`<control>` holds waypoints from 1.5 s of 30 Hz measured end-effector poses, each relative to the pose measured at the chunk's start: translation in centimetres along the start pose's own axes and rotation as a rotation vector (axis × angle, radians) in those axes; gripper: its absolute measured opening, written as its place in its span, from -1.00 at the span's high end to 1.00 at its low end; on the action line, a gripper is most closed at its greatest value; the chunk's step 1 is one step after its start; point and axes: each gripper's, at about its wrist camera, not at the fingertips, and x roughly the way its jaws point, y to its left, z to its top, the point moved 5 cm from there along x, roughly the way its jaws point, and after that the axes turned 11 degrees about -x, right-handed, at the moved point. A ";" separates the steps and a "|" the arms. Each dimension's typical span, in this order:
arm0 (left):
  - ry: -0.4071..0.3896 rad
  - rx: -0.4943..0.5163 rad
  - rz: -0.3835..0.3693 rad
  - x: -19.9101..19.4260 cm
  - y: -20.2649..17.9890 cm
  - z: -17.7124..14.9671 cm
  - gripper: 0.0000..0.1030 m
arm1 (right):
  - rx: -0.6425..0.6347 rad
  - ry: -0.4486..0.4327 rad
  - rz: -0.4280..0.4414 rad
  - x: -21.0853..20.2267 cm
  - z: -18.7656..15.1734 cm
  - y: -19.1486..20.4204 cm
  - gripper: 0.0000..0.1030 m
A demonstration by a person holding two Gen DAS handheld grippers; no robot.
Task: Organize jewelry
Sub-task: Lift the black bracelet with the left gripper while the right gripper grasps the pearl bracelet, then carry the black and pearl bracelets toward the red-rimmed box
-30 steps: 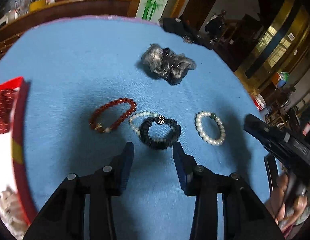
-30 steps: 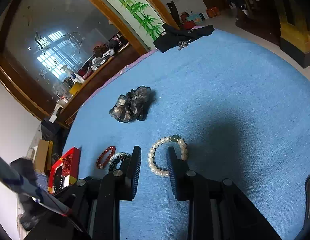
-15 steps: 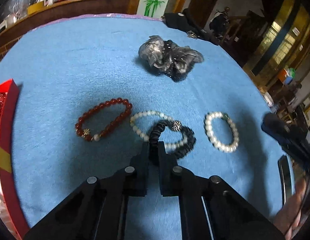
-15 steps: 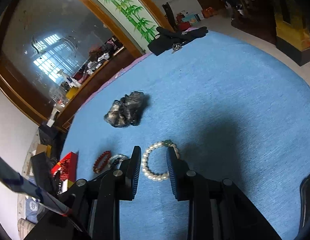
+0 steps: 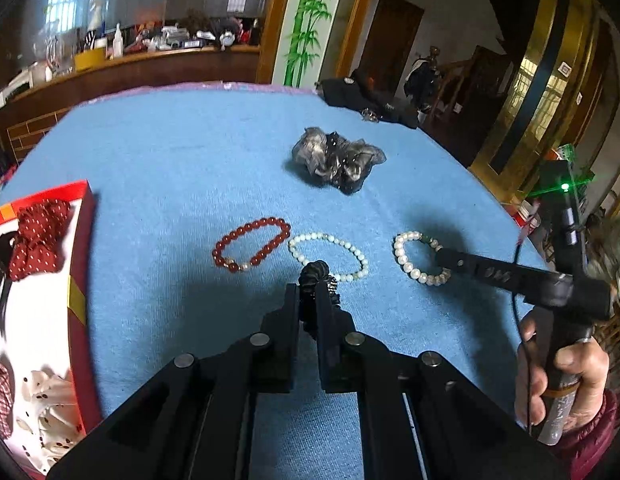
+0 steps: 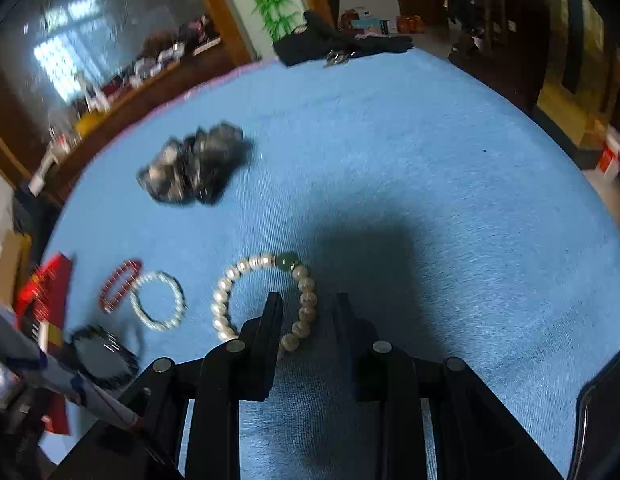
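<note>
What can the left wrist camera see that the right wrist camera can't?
Only the left wrist view shows the hand gripping the right tool's handle, and the left gripper shut on the black bracelet. Only the right wrist view shows the right gripper from behind, jaws apart, one side of the pearl bracelet with the green bead between them. Both show the blue cloth, red bracelet, small white bracelet, grey scrunchie and red box.
</note>
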 end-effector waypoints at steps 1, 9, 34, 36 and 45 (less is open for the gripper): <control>-0.007 0.008 0.004 -0.1 -0.1 0.0 0.87 | -0.049 0.005 -0.039 0.1 0.0 0.5 0.47; -0.040 0.053 0.023 -0.3 -0.3 -0.2 0.87 | -0.114 0.007 -0.112 0.0 -0.2 1.0 0.83; -0.064 0.055 0.067 -0.2 -0.1 0.1 0.87 | -0.039 -0.295 0.152 -7.3 1.5 2.7 0.82; -0.068 0.057 0.074 -0.4 -0.3 0.0 0.87 | -0.048 -0.304 0.168 -7.6 1.5 3.1 0.82; -0.077 0.078 0.101 -1.7 -1.1 -1.0 0.87 | -0.083 -0.318 0.229 -8.3 0.9 4.7 0.82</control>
